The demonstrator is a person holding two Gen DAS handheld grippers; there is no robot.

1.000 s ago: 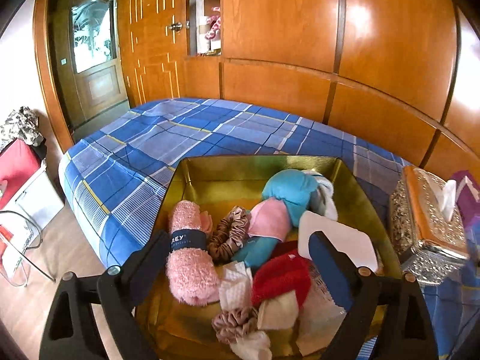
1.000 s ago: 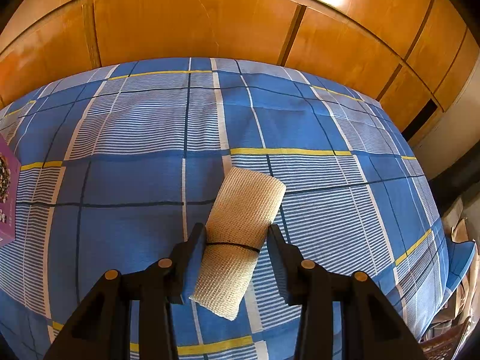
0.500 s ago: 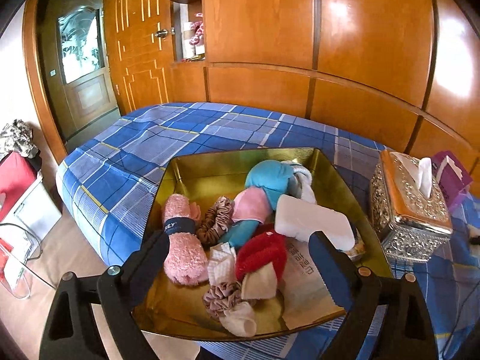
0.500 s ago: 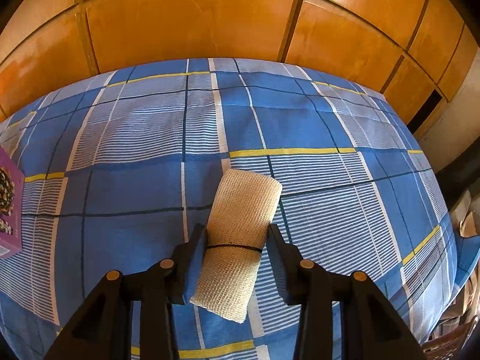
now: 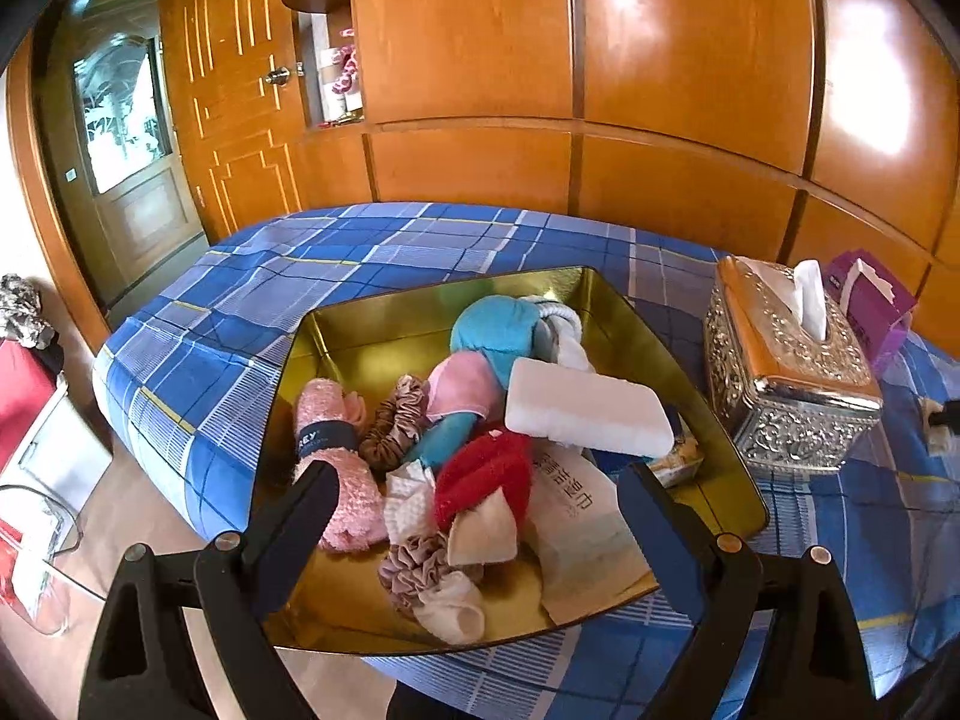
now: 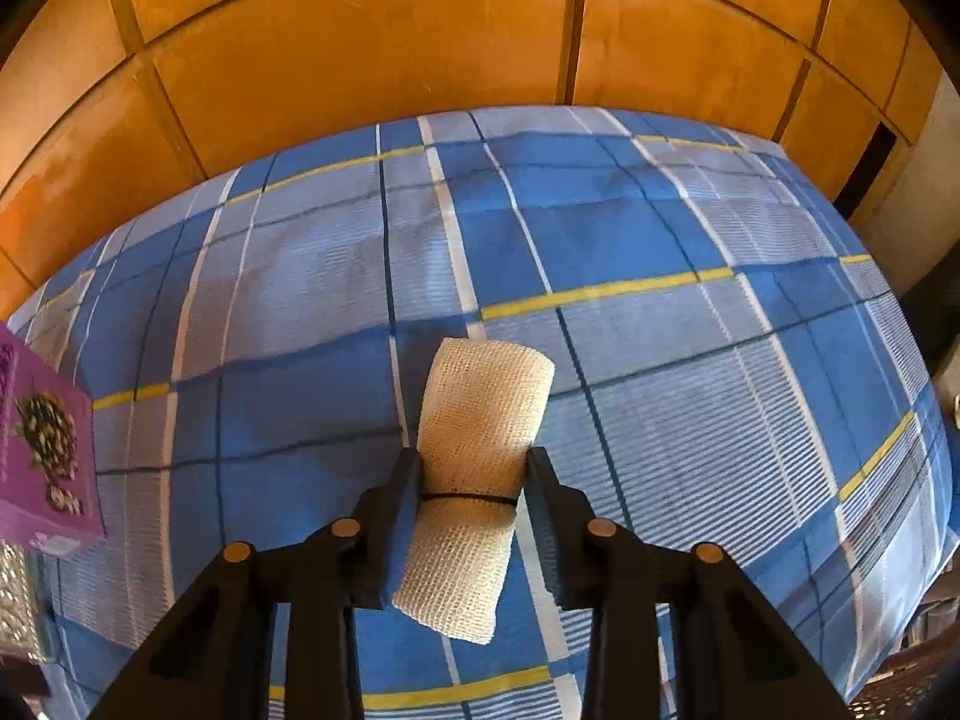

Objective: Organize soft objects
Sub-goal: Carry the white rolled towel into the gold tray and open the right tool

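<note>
Above the plaid bed [image 6: 660, 252], a cream mesh roll [image 6: 480, 450] is clamped by the right claw [image 6: 474, 480]. Over the gold tray [image 5: 690, 372] of soft items, the left claw [image 5: 480, 498] is held wide apart.

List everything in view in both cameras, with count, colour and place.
Tray: one, gold, on bed.
Rolled towel: one, pink, tray left.
Scrunchies: two, brown and mauve, tray middle and front.
Plush: one, teal and pink, tray back.
Red cloth: one, tray centre.
White pack: one, tray right.
Tissue box: one, silver, right of tray.
Purple box: one, beside tissue box.
Mesh roll: one, cream, in right gripper.
Bed sheet: one, blue plaid.
Left gripper: open, over tray.
Right gripper: shut on mesh roll.
</note>
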